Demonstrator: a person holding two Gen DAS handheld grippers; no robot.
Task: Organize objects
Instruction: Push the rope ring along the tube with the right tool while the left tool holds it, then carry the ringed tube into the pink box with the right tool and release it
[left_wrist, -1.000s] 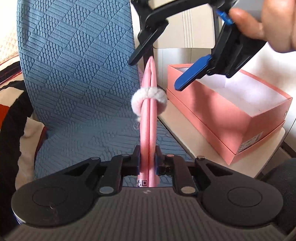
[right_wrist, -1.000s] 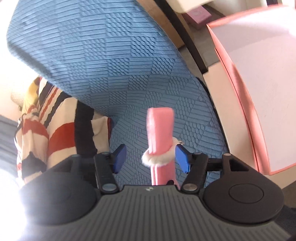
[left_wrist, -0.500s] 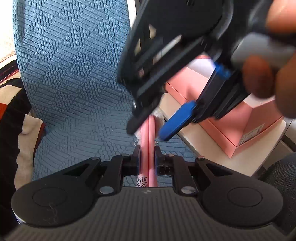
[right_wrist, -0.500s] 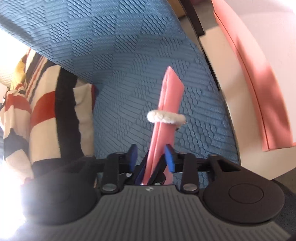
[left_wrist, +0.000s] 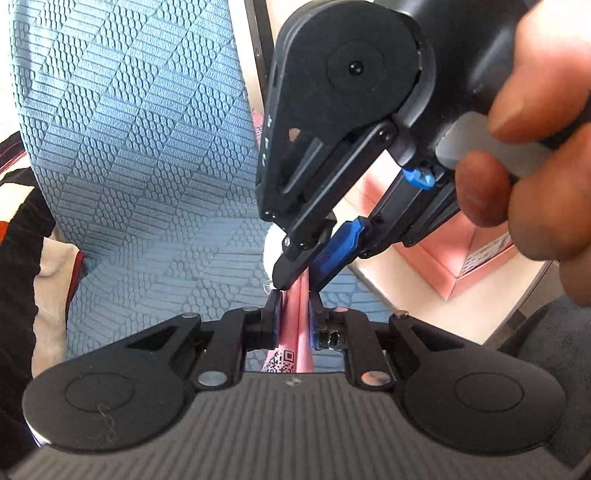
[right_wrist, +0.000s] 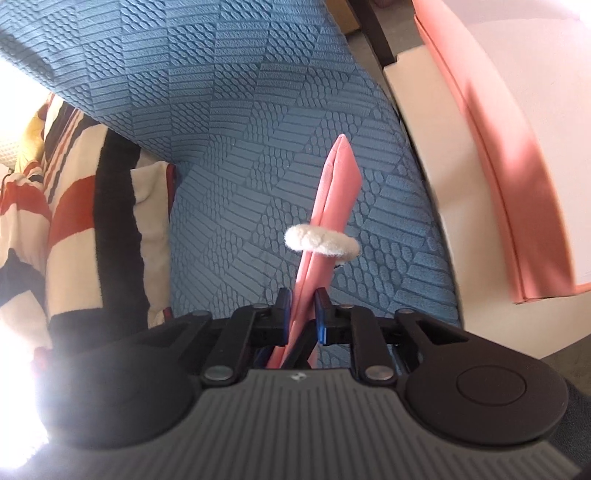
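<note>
A flat pink folded piece (left_wrist: 295, 306) stands upright, and my left gripper (left_wrist: 294, 317) is shut on its lower end, near a printed code. A white fluffy ring (right_wrist: 321, 242) circles the piece about halfway up; in the left wrist view only a sliver of the ring (left_wrist: 271, 247) shows behind the other tool. My right gripper (right_wrist: 302, 310) comes down from above, held by a hand (left_wrist: 535, 166). Its jaws are closing on the pink piece (right_wrist: 334, 192) below the ring, just above my left fingers, and the blue pads touch both faces.
A blue textured cushion (left_wrist: 129, 147) fills the background. A pink box (left_wrist: 450, 254) rests on a pale table (left_wrist: 424, 295) to the right. A striped blanket (right_wrist: 55, 221) lies to the left of the cushion.
My right gripper dropped from above the pink piece, past the white ring, to just above my left fingers, and its jaws narrowed onto the piece. The left gripper kept its grip.
</note>
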